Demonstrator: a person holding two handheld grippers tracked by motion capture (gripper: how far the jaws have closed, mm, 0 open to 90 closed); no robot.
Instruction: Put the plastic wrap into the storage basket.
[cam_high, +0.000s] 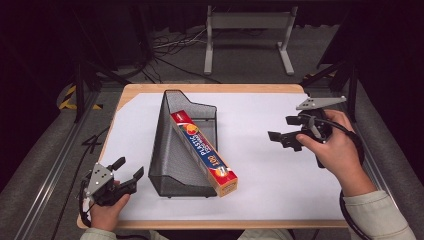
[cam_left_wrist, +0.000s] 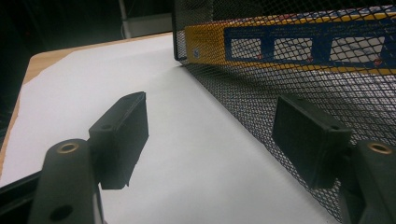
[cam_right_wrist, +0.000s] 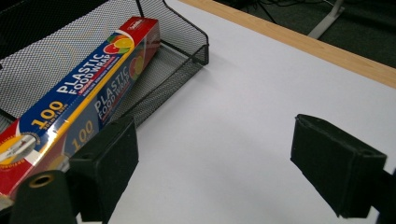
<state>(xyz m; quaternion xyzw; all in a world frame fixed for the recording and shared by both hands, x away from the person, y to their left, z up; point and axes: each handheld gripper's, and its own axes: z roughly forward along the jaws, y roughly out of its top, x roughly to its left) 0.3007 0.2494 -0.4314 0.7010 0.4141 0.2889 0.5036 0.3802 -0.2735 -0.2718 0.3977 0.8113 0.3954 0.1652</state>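
A long red, blue and yellow plastic food wrap box (cam_high: 205, 152) lies slanted in a black wire mesh basket (cam_high: 172, 150), its near end sticking out over the basket's low front wall. In the right gripper view the box (cam_right_wrist: 79, 105) sits at the left inside the basket (cam_right_wrist: 182, 60). The left gripper (cam_high: 127, 172) is open near the table's front left corner, just left of the basket. In its own view the left gripper (cam_left_wrist: 210, 135) is empty, the mesh wall (cam_left_wrist: 280, 93) close beside its right jaw. The right gripper (cam_high: 282, 129) is open and empty, right of the basket.
White paper (cam_high: 270, 170) covers the wooden table (cam_high: 210, 88). Beyond the far edge stands a grey metal frame (cam_high: 247, 35) with cables on the floor. Dark rails run along both sides of the table.
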